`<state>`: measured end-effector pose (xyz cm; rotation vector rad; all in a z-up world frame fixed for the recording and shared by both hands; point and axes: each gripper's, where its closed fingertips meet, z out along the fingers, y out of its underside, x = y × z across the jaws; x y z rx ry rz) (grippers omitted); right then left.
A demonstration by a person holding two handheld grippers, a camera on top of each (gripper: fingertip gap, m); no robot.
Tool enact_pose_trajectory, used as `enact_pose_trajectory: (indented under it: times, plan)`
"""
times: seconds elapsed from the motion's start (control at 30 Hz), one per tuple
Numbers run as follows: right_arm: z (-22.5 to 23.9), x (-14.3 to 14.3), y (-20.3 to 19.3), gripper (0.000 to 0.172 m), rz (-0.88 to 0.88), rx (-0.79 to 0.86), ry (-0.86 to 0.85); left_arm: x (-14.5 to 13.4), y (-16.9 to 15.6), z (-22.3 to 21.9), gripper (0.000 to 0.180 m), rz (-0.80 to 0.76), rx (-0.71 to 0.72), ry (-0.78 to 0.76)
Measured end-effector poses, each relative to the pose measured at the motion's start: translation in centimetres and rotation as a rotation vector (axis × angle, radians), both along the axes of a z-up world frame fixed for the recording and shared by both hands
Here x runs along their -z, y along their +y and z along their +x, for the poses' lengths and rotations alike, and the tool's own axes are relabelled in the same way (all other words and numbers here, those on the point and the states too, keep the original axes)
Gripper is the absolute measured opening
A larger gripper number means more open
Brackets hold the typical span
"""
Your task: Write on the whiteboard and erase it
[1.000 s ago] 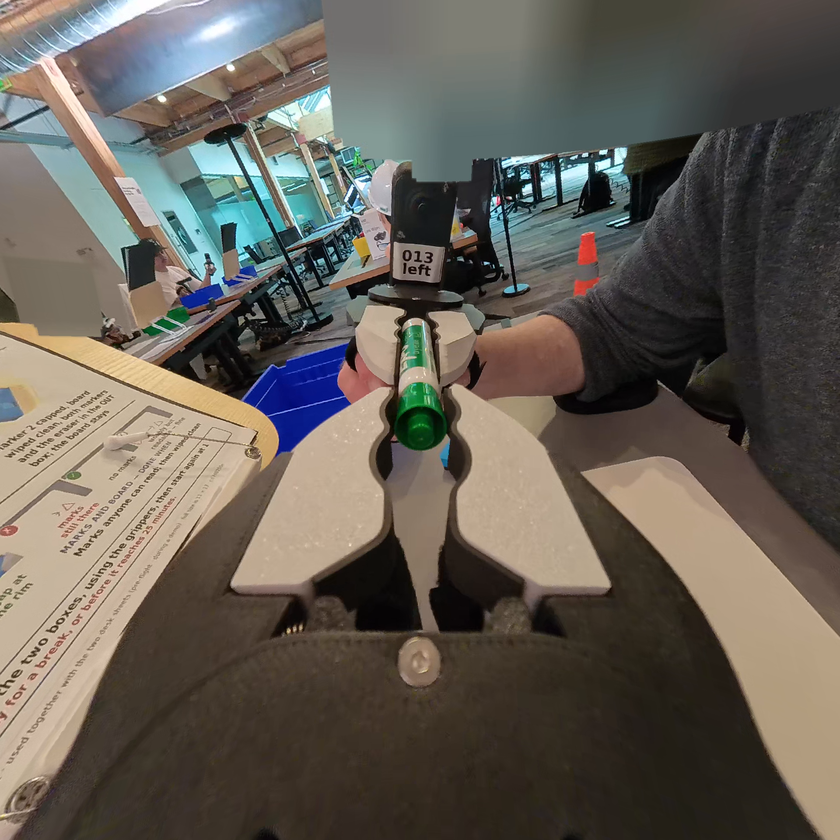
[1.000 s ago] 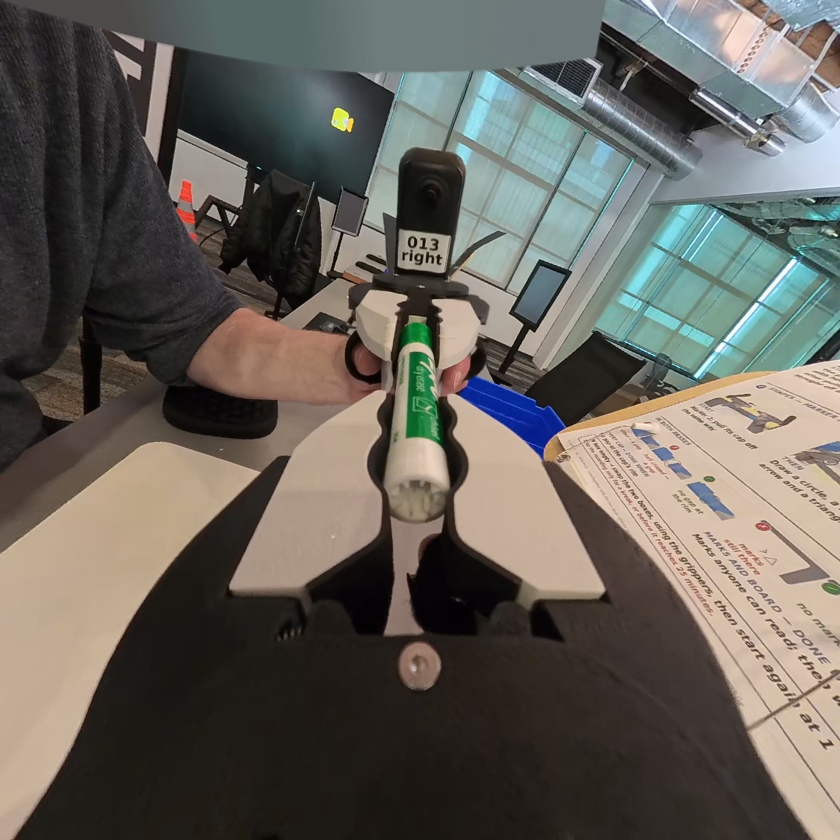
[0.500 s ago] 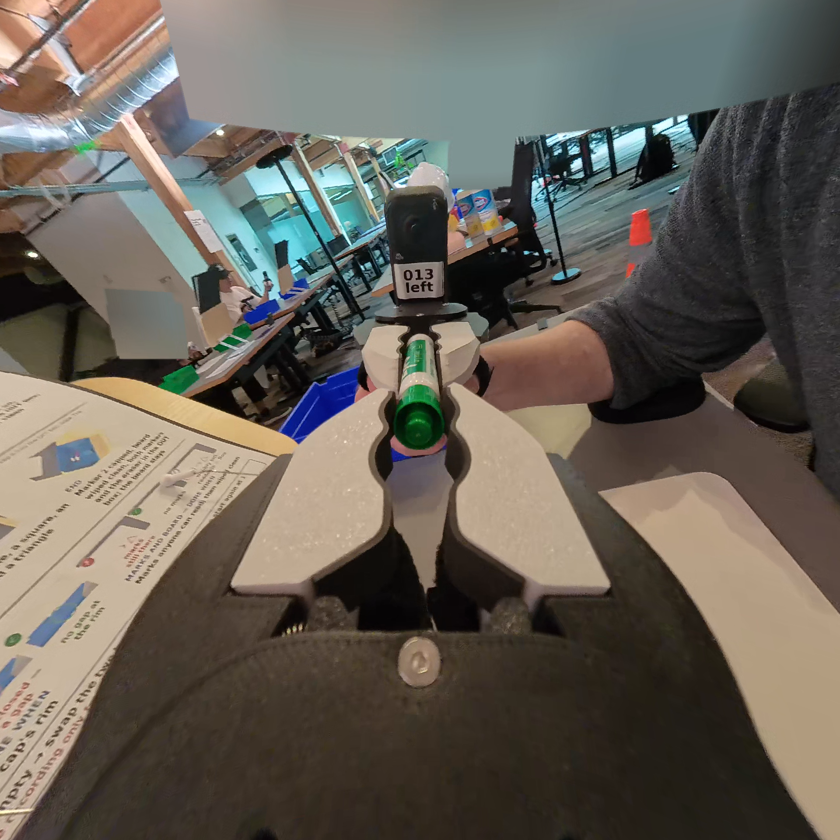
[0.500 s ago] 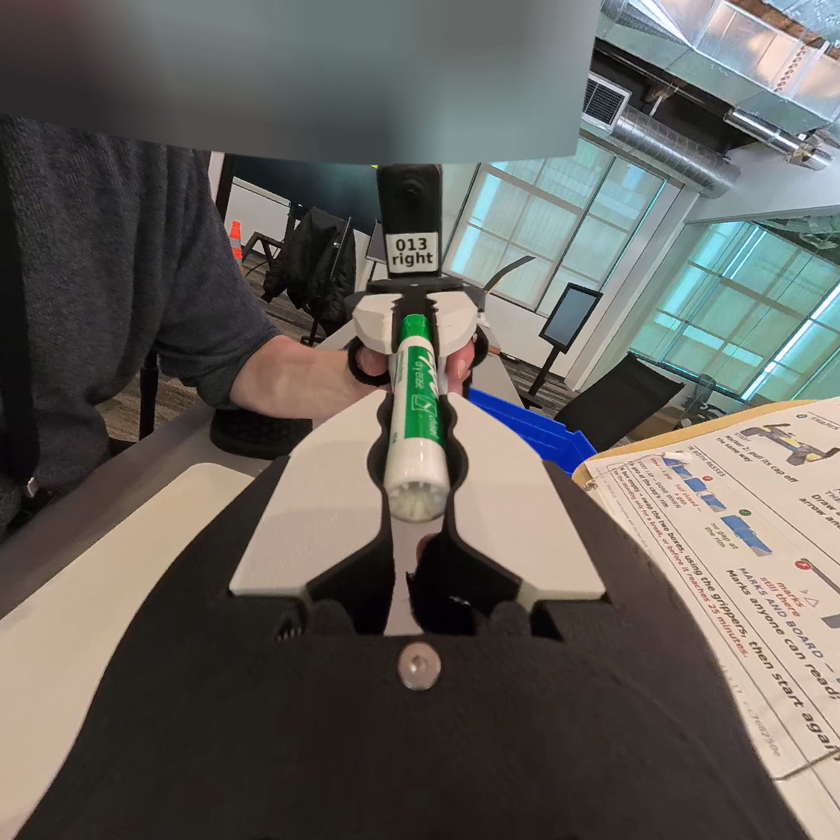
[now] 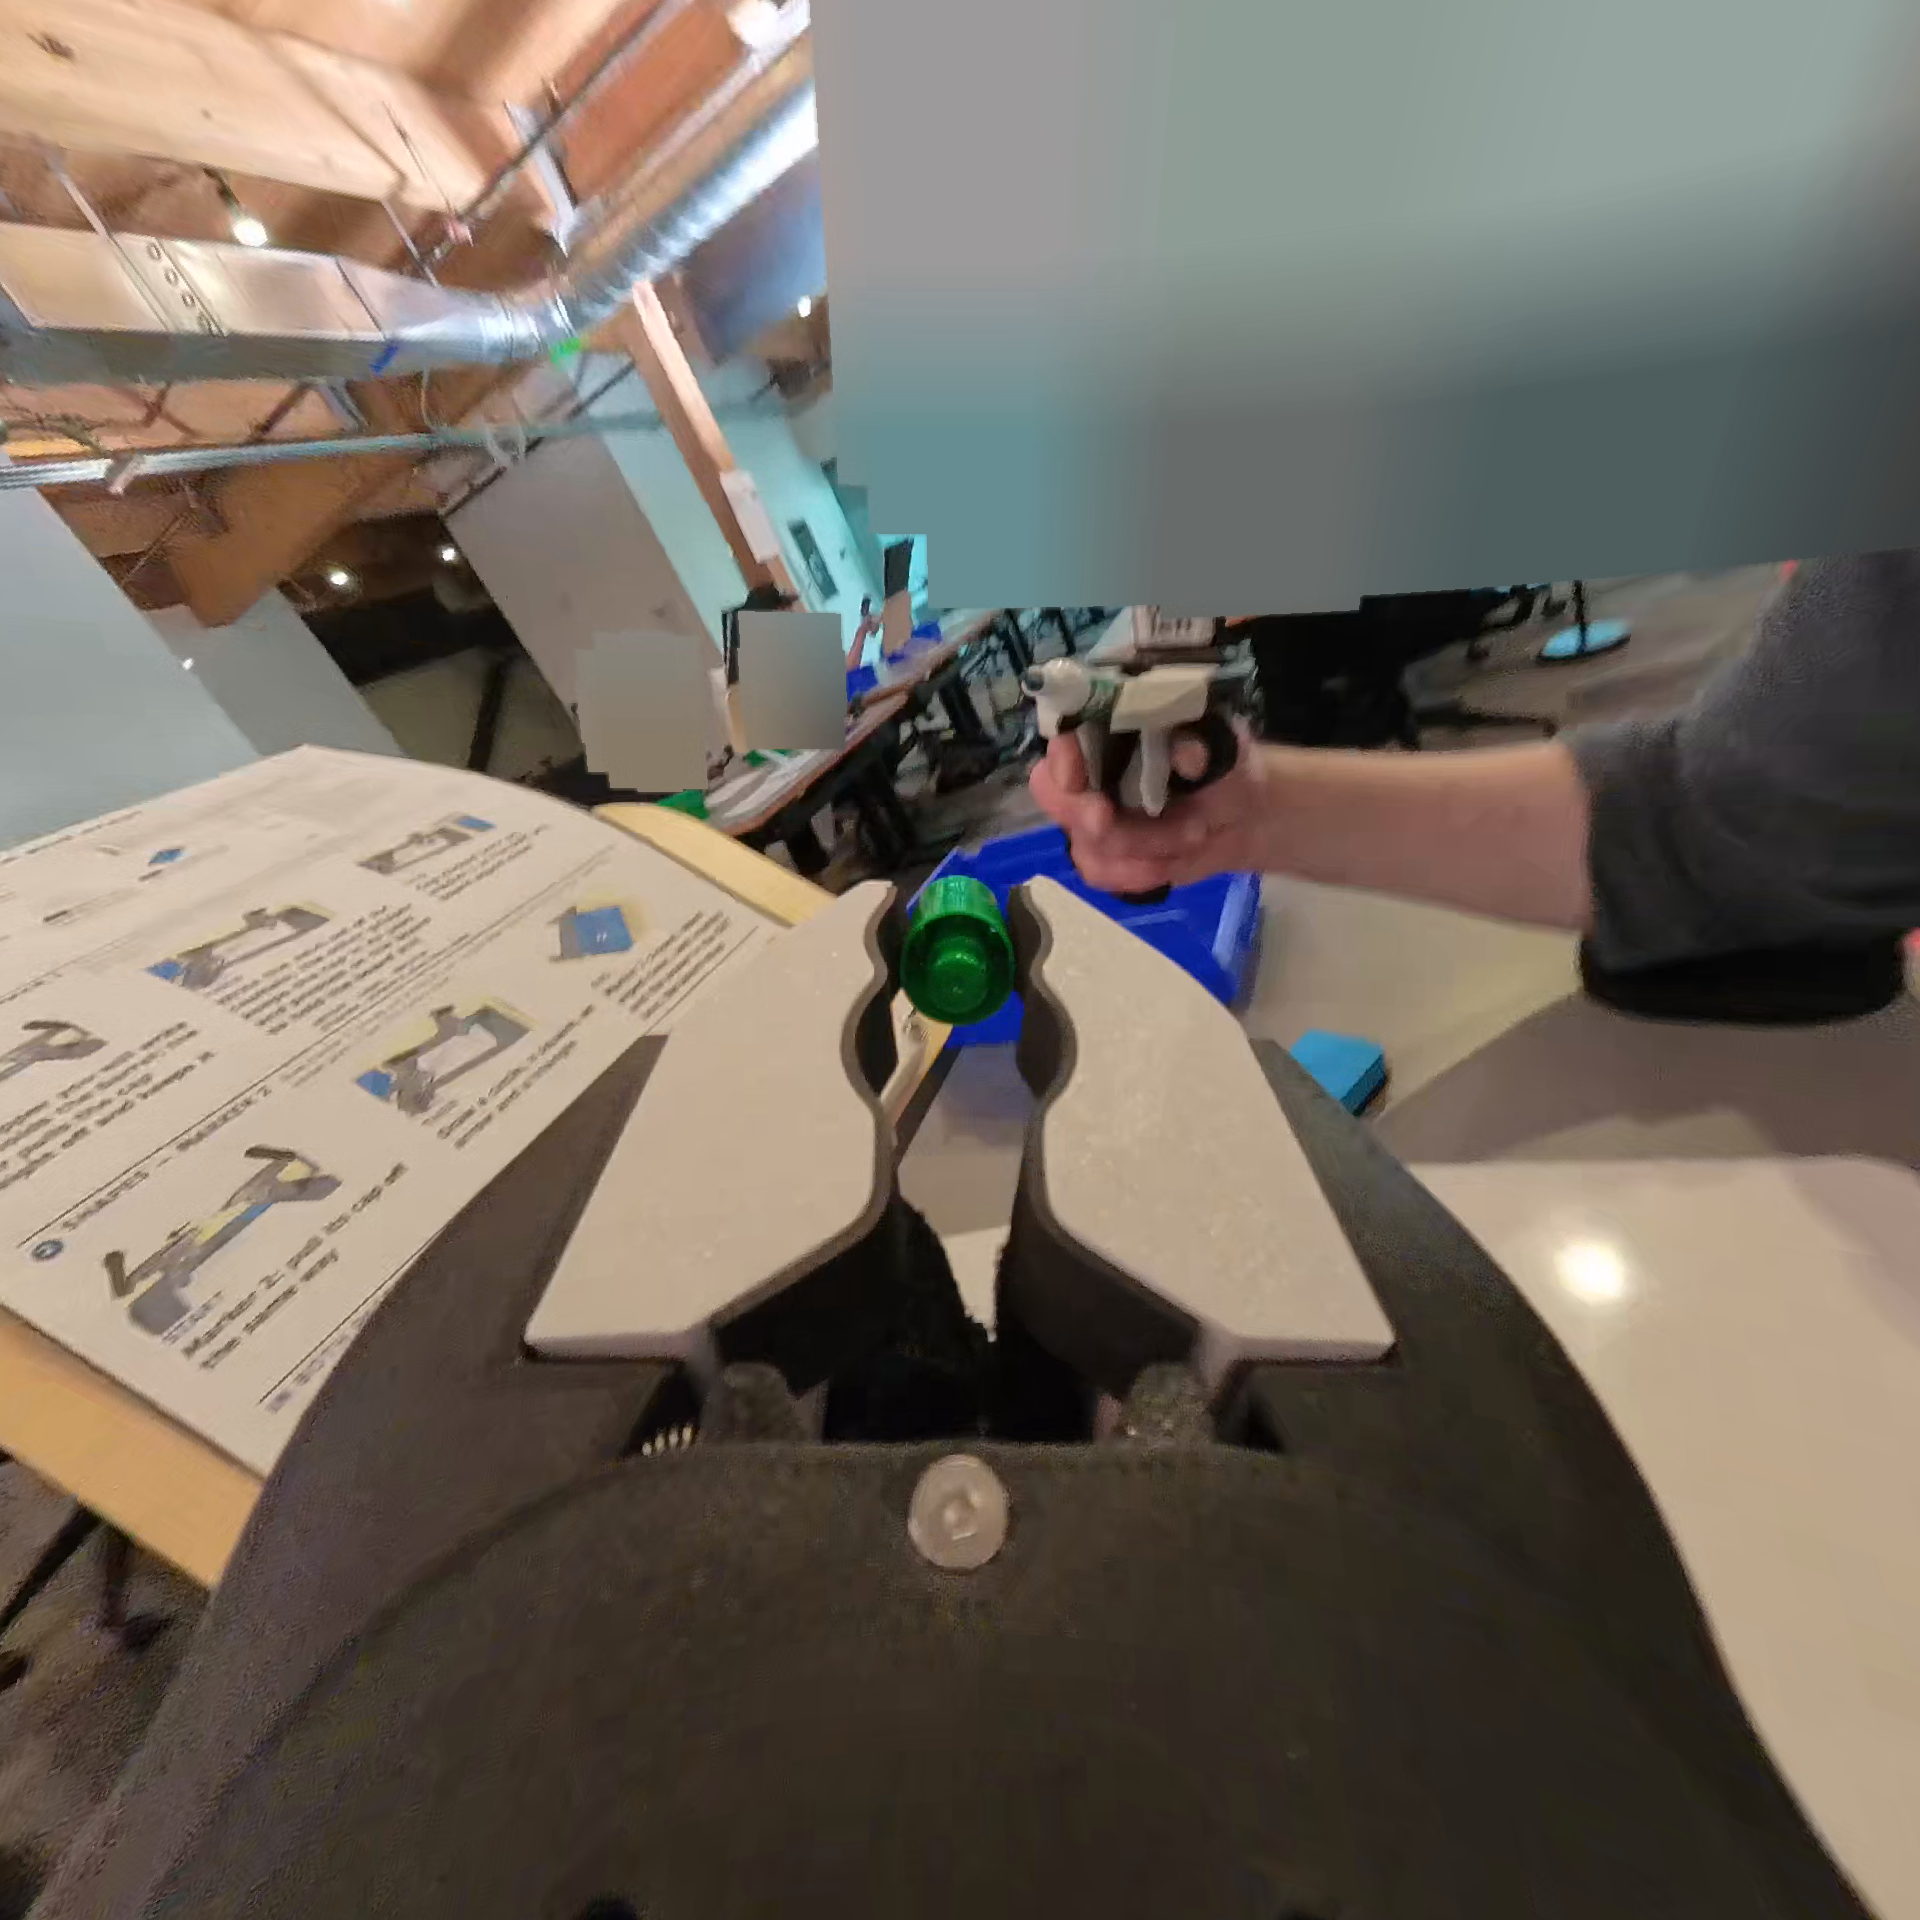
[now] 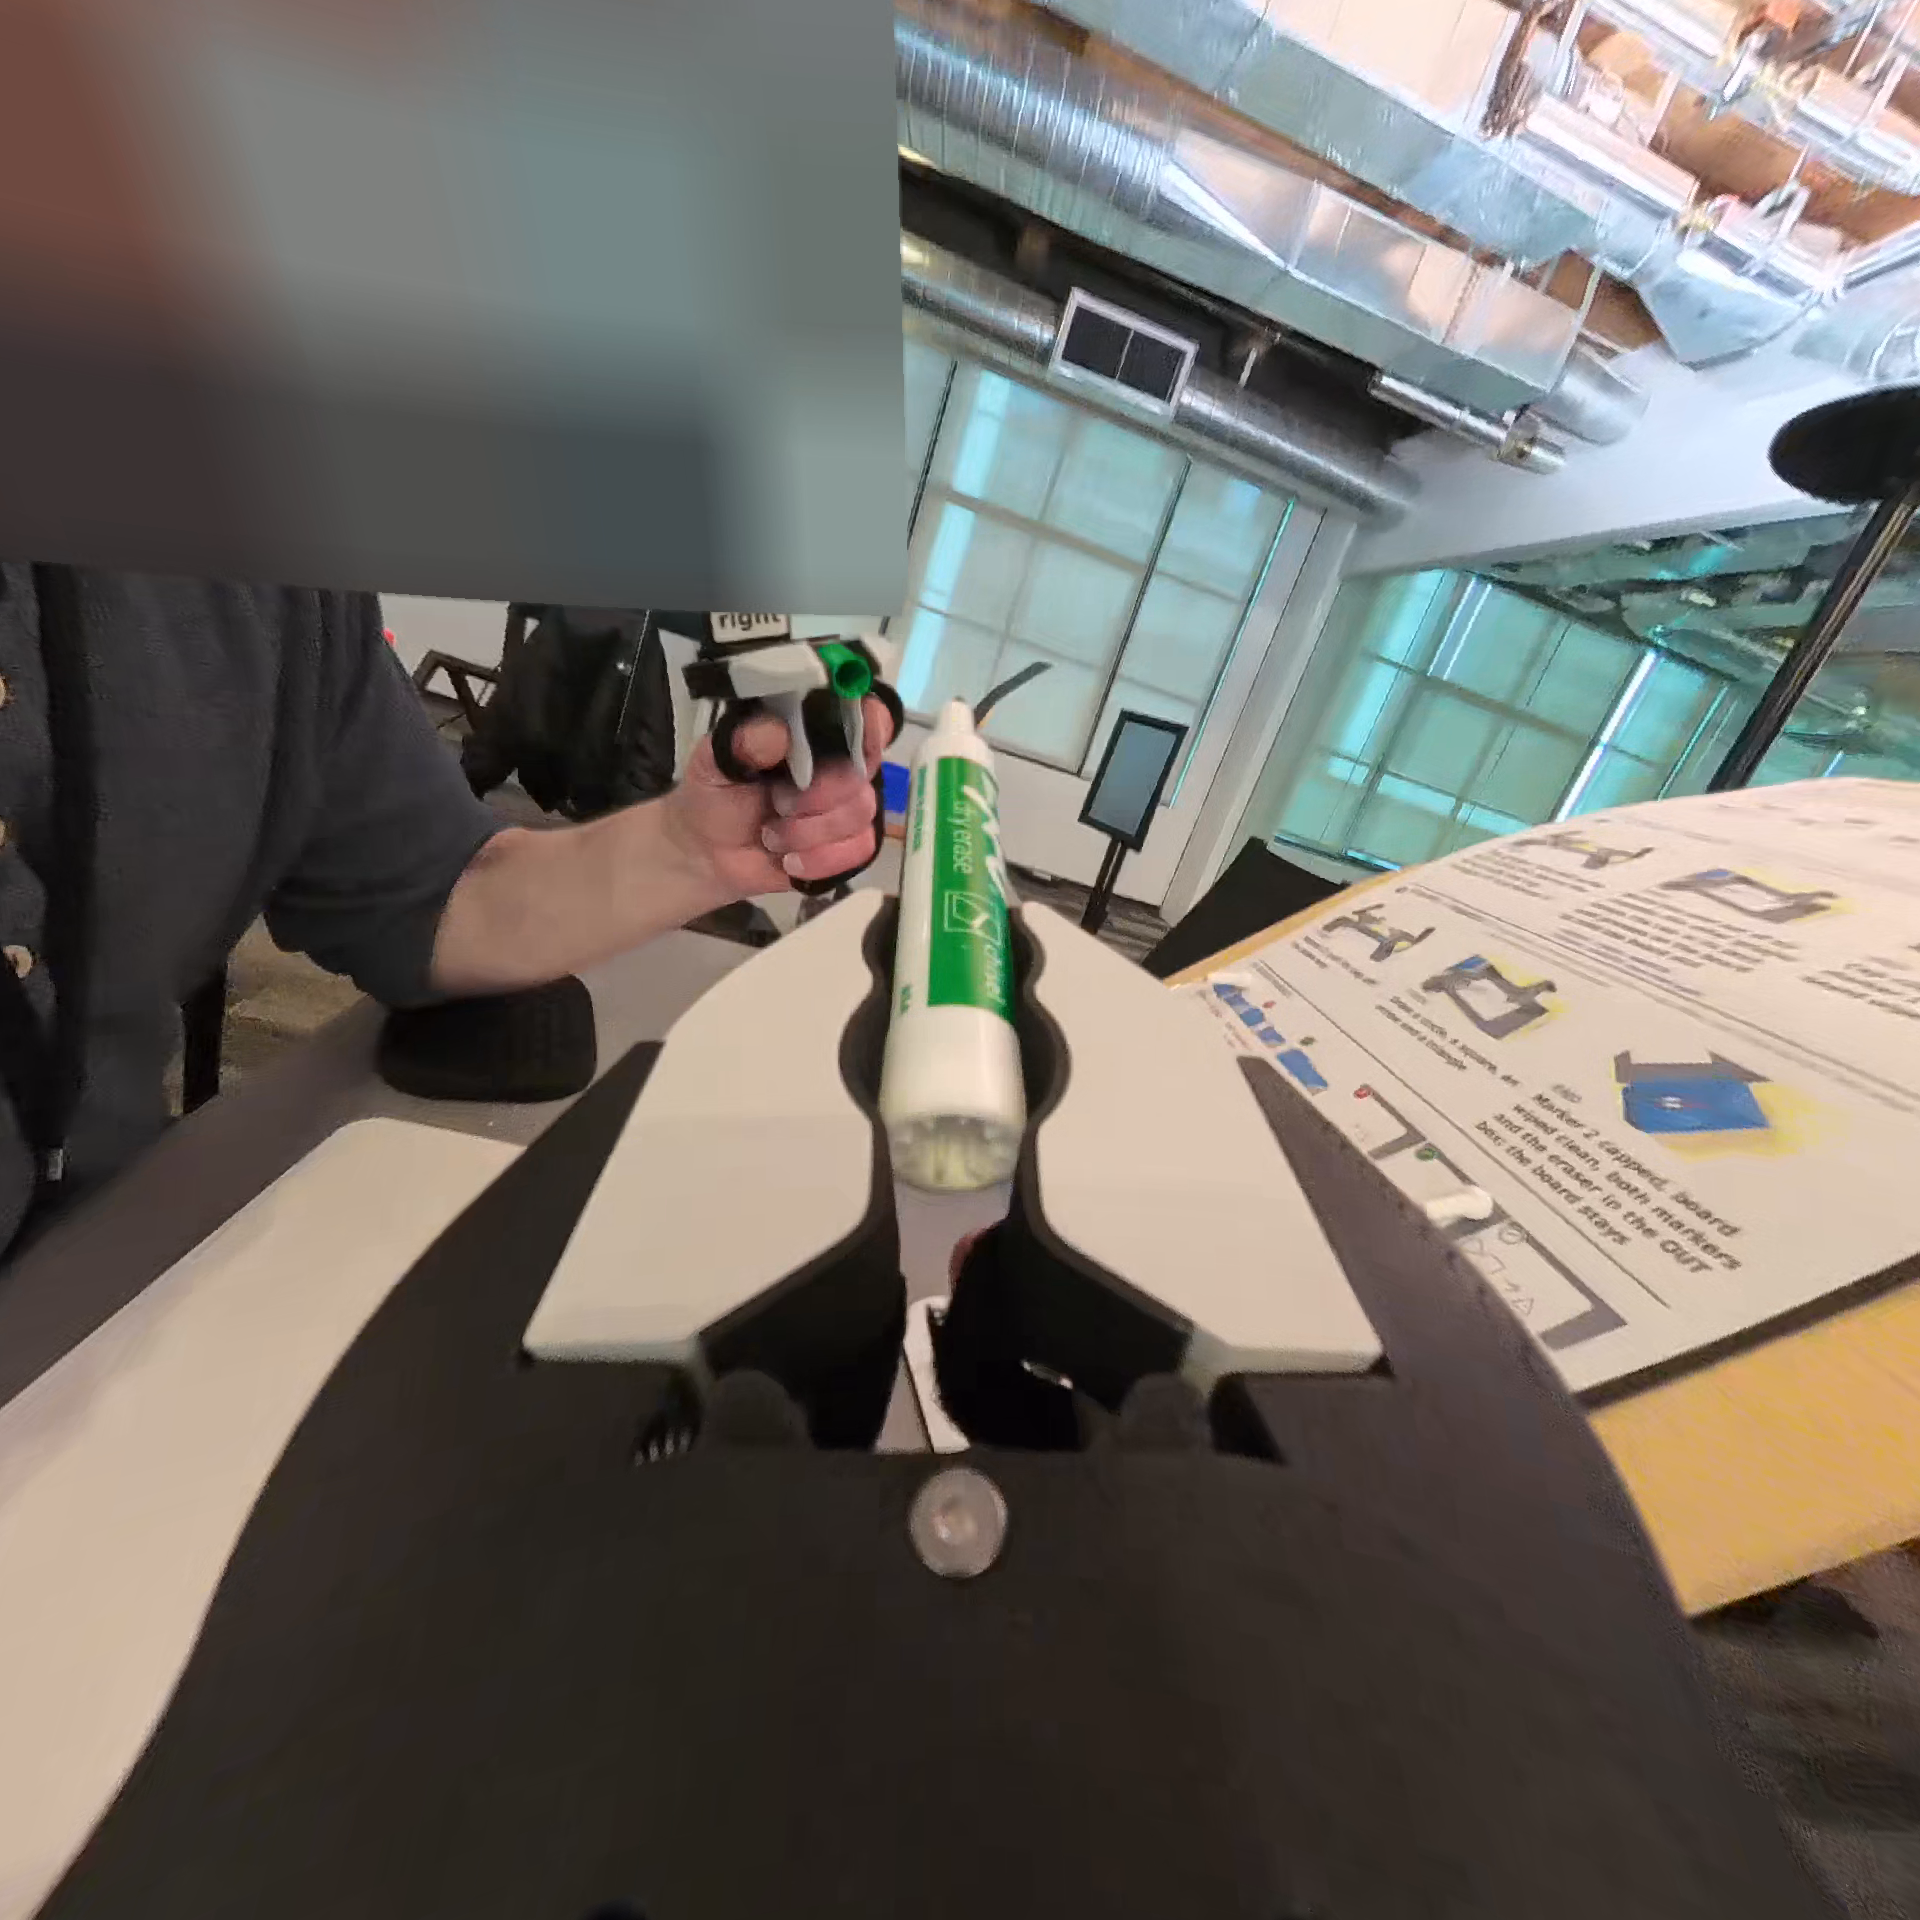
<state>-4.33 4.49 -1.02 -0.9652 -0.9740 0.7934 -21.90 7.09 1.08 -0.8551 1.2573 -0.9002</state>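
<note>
Marker [image 6: 951, 997] — white barrel with a green label band, uncapped — sits at frame centre of the right wrist view, clamped between the pads of the right gripper [image 6: 951, 935], its bare tip pointing up and away. The green cap [image 5: 956, 961] is at centre of the left wrist view, pinched between the fingertips of the left gripper [image 5: 956, 935]; both pads press its sides. The two grippers are well apart.

Risks from here, as a judgement:
- The cap is short and round; a slight easing of the left jaws could let it roll out and drop.
- The marker is held near its rear end, so writing pressure at the tip could lever it sideways in the pads.
- An exposed tip may smear the printed instruction sheet [image 6: 1610, 1039] at right of the frame if swung across it.

Whiteboard [image 5: 1662, 1351]: white surface at lower right of the left view, no marks visible on the part shown.

Containers: a blue bin [image 5: 1195, 935] lies behind the left fingertips — contents cannot be told. A small blue block [image 5: 1340, 1065] lies on the table just beside it, outside the bin.
</note>
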Motion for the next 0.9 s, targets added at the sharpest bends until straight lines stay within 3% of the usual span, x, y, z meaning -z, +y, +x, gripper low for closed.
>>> enact_pose_trajectory:
  times: [0.1, 0.17, 0.5, 0.9]
  plan:
    - [-1.2, 2.0, 1.5, 0.02, -0.025, 0.068, -0.113, 2.5, 2.0, 0.5, 0.019, -0.043, 0.017, 0.097]
    - [-1.9, 2.8, 1.9, 0.021, -0.049, 0.062, -0.137, 4.8, 4.2, 0.7, 0.02, -0.047, -0.044, 0.18]
    - [-3.2, 6.0, 2.9, 0.02, -0.068, 0.094, -0.271, 13.6, 5.3, 3.8, 0.02, -0.218, 0.069, 0.317]
    - [-1.8, 5.3, 3.9, 0.02, -0.009, 0.281, -0.422, 16.0, 4.7, 4.1, 0.02, -0.157, 0.071, 0.454]
